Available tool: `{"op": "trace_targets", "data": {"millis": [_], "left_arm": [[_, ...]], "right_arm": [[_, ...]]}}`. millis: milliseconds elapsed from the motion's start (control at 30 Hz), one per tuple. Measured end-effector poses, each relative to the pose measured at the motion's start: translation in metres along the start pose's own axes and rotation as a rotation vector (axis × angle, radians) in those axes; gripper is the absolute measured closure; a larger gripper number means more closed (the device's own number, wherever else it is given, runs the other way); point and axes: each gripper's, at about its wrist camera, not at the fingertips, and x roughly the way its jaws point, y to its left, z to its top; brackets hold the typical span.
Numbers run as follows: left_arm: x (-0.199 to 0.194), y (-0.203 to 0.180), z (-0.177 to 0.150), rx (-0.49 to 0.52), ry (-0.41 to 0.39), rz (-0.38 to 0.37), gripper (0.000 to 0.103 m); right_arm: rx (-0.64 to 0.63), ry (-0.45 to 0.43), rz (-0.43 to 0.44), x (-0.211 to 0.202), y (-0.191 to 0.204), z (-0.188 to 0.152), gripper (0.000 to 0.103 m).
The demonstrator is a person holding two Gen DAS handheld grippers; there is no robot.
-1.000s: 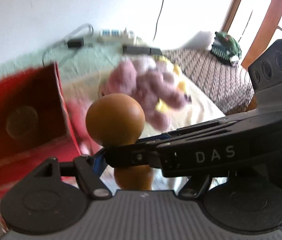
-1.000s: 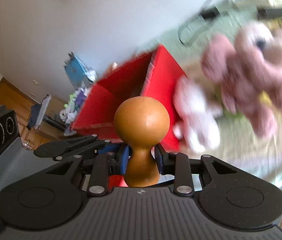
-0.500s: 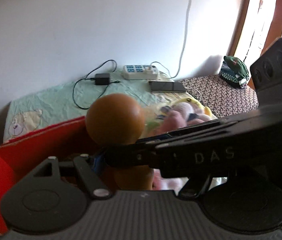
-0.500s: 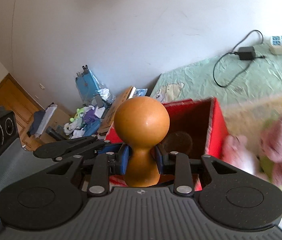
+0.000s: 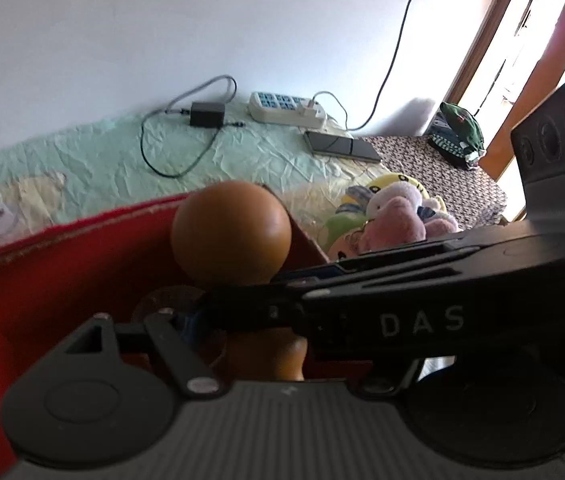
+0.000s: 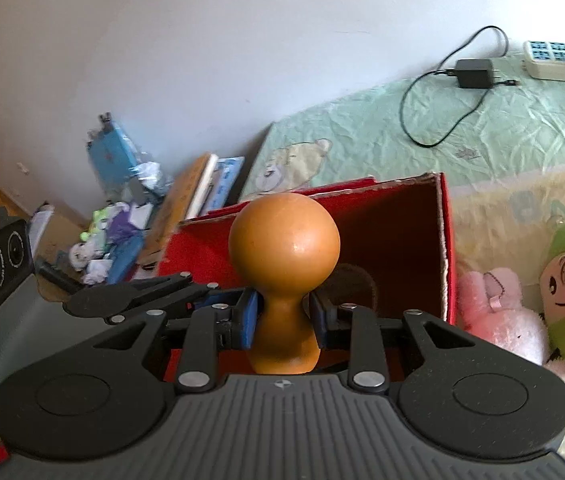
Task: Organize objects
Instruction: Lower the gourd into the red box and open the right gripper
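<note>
The bed, under a pale green sheet, fills the upper right of the right wrist view, and the open red box sits on it at frame centre, with plush toys just beside the box at the right edge. In front of the box, the right gripper has its jaws clamped on the narrow neck of the orange wooden knob, upright at centre frame. In the left wrist view, the left gripper reaches toward the same knob over the box, but its jaws are largely hidden and their state cannot be told.
</note>
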Motion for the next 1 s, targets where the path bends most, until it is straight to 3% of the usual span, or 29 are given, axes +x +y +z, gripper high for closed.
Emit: {"op": "trace_targets", "data": {"millis": [200, 433, 733, 1000], "left_arm": [[0.025, 0.01, -0.006, -0.039, 0.056, -0.078, 0.032], [0.048, 0.015, -0.011, -0.058, 0.113, -0.077, 0.032], [0.055, 0.014, -0.012, -0.057, 0.146, -0.024, 0.032], [0.056, 0.02, -0.012, -0.087, 0.158, -0.036, 0.033]], "right_arm": [[-0.024, 0.022, -0.172, 0.012, 0.0, -0.004, 0.072], [-0.068, 0.048, -0.314, 0.022, -0.005, -0.006, 0.072], [-0.075, 0.013, -0.33, 0.021, -0.007, -0.009, 0.069], [-0.03, -0.026, -0.317, 0.015, -0.01, -0.011, 0.066]]}}
